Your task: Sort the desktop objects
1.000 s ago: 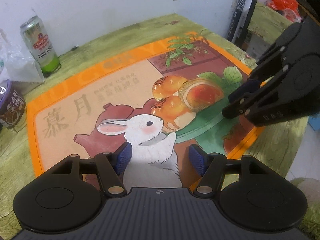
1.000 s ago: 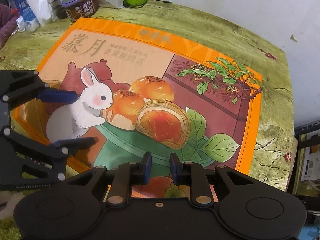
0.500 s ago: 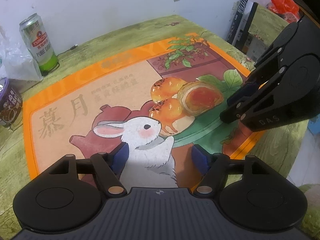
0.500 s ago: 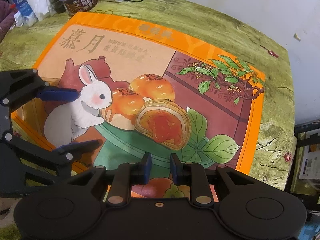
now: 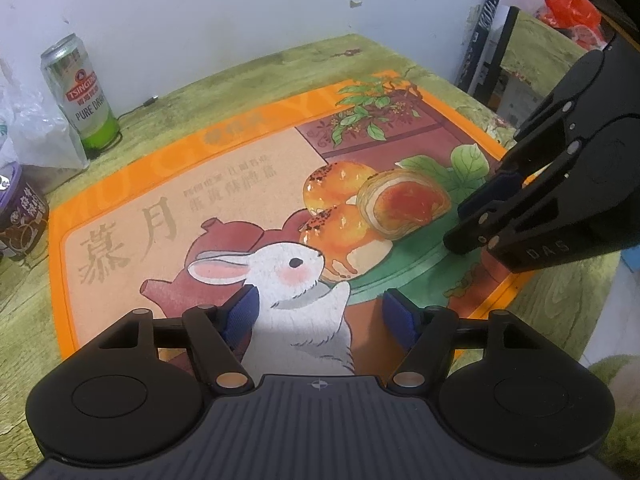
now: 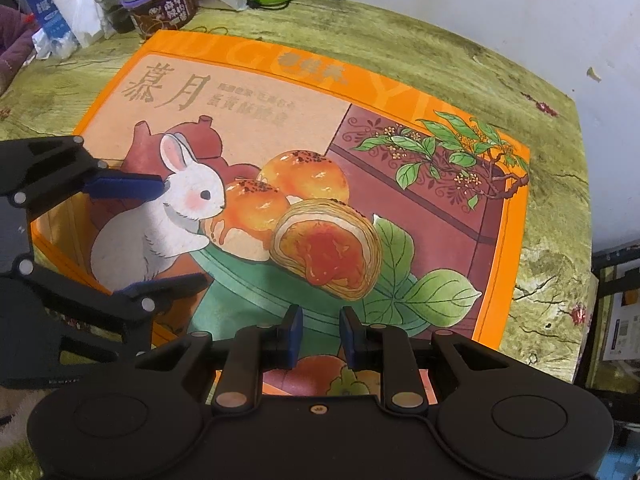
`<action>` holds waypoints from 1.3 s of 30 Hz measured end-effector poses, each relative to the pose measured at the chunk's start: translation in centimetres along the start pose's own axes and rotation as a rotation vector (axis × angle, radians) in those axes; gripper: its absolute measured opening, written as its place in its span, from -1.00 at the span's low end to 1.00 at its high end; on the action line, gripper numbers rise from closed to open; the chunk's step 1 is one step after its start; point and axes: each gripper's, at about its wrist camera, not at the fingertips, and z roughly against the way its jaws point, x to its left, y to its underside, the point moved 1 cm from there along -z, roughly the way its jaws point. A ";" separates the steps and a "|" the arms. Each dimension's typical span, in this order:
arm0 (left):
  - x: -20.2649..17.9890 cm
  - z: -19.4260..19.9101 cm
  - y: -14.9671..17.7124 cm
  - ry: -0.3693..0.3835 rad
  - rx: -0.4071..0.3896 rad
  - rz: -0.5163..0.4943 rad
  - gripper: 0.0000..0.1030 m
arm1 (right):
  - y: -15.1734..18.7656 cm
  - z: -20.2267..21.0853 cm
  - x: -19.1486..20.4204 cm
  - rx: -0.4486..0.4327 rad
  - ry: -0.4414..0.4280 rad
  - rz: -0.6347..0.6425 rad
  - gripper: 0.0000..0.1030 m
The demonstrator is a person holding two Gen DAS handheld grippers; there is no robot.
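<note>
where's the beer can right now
The beer can stands upright at the far left of the table in the left wrist view, against the wall, beside a plastic bag and beyond the orange box.

My left gripper [image 5: 318,312]: black linkage arms, two round black discs at the base, a ribbed dark grey plate between them with a small crosshair mark.
My left pads [image 5: 240,314]: blue, set on the inner faces of the fingers.
Pivot pins: silver, round, at each linkage joint.
My right gripper [image 6: 319,334]: same black build, one brass-coloured screw at the centre of the base.
Marking: pale letters "DAS" on my right gripper's side.
</note>
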 end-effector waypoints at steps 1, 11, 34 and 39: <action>-0.1 0.1 0.0 -0.009 0.002 0.005 0.33 | 0.1 0.0 0.0 -0.005 -0.004 0.003 -0.60; -1.3 1.8 1.0 -0.094 0.027 0.103 0.32 | 1.1 0.4 -0.4 -0.065 -0.049 0.039 -0.52; 0.1 4.5 5.1 -0.222 0.132 0.398 0.34 | 5.7 2.2 -2.8 -0.205 -0.127 0.004 -0.39; 1.6 6.8 5.0 -0.220 0.024 0.418 0.36 | 5.9 4.1 -4.5 -0.256 -0.134 -0.101 -0.39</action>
